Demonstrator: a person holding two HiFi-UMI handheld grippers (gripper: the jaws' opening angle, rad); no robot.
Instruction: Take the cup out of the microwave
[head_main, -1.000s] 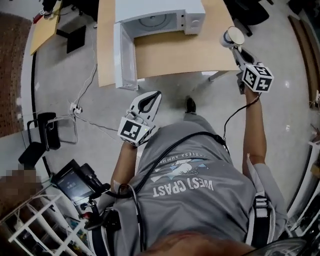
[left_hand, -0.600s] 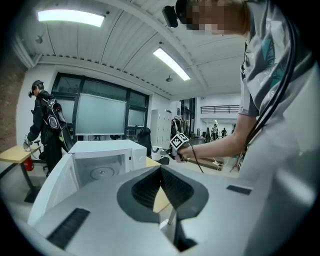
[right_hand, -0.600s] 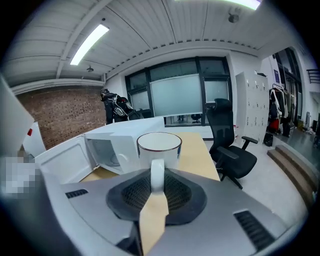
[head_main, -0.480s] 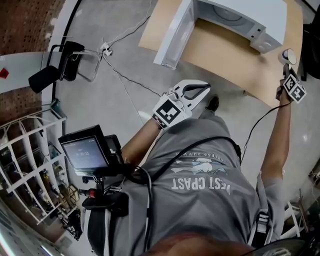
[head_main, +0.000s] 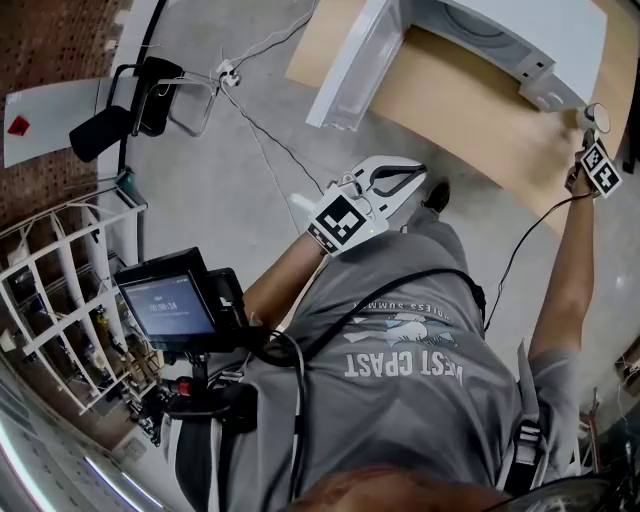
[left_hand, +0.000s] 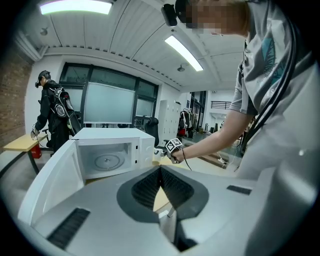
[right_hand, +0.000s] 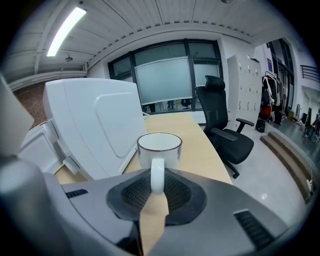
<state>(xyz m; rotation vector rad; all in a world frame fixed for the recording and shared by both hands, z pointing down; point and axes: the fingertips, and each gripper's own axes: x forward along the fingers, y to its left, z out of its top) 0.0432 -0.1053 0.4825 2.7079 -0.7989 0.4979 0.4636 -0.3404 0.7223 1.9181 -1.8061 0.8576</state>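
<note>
Head view: right arm (head_main: 563, 275) outstretched, right tool (head_main: 591, 129) clamping the cup (head_main: 597, 113) by its handle; left tool (head_main: 414, 173) closed.

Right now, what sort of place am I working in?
Probably an office or lab workroom: a wooden desk carrying a white microwave, a black swivel chair beside it, and strip lights overhead.
</note>
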